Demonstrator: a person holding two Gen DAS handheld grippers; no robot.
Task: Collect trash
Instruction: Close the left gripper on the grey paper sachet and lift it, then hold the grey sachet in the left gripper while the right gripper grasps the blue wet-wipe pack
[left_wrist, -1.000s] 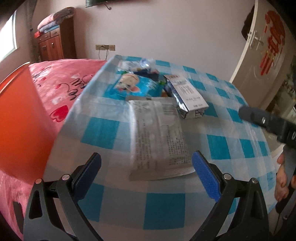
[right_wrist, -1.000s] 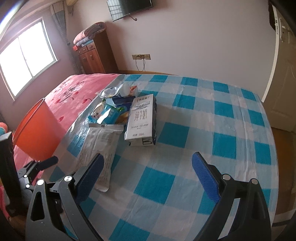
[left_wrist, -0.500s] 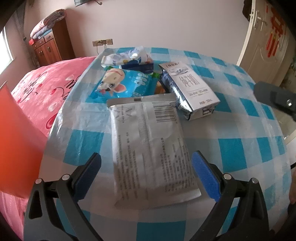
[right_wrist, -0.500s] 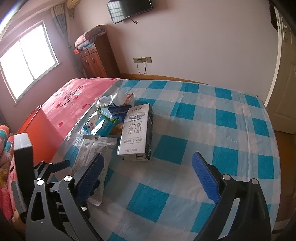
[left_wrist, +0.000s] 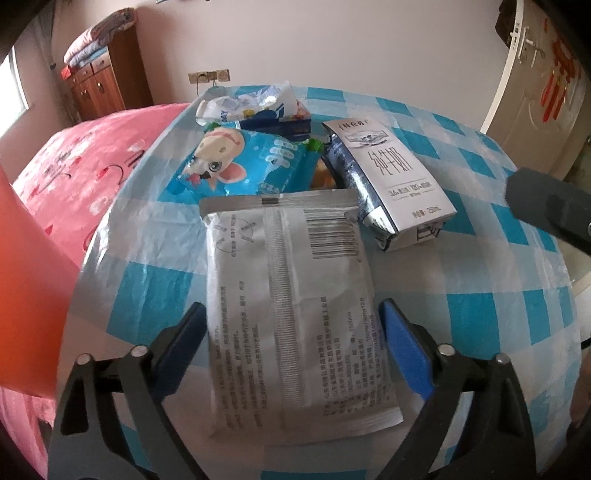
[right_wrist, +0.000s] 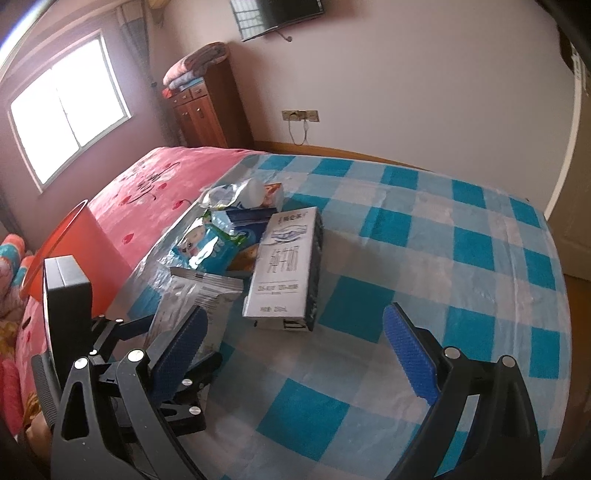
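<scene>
Checkered table (left_wrist: 480, 280): left gripper (left_wrist: 291, 328) jaws apart straddling limp, light silver pouch (left_wrist: 291, 295), pinch its side edges; right gripper (right_wrist: 295, 339) also apart.

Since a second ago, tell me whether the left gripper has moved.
Yes. The left gripper has moved forward over the table: the silver packet, formerly ahead of its fingertips, now lies between its open jaws.

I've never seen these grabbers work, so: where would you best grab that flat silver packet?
Probably by its near end, coming in low from the near table edge. The silver packet lies flat, too thin to pinch from above; the open left gripper already straddles its long sides.
</scene>
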